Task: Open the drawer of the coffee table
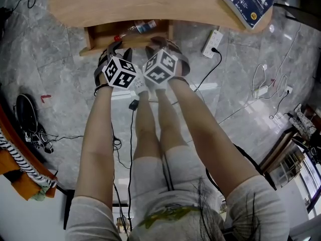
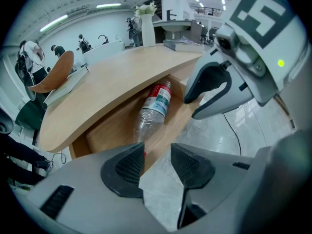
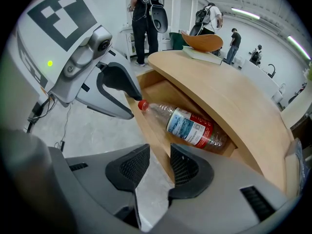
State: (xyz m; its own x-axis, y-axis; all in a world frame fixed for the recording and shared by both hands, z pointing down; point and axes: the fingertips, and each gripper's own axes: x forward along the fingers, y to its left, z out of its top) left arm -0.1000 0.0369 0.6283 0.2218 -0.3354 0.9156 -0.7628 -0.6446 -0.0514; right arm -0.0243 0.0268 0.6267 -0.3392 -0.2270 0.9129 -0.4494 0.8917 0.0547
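The wooden coffee table point(image 1: 150, 1) has its drawer point(image 1: 95, 38) pulled out toward me. A clear plastic bottle point(image 1: 136, 29) with a red cap lies inside it. My left gripper point(image 1: 119, 50) and right gripper point(image 1: 160, 45) sit side by side at the drawer's front wall, pointing steeply down. In the left gripper view the front wall point(image 2: 170, 130) runs in between the jaws of the left gripper point(image 2: 157, 162), with floor showing beside it; the bottle point(image 2: 153, 108) lies beyond. The right gripper point(image 3: 160, 165) straddles the same wall point(image 3: 151, 126) near the bottle point(image 3: 187, 126). Both stand open.
A blue book point(image 1: 249, 2) lies on the tabletop's right end. A white power strip point(image 1: 212, 42) and cables lie on the grey stone floor to the right. A white vase point(image 2: 147, 26) and a wooden bowl point(image 3: 202, 41) stand on the table. People stand far behind.
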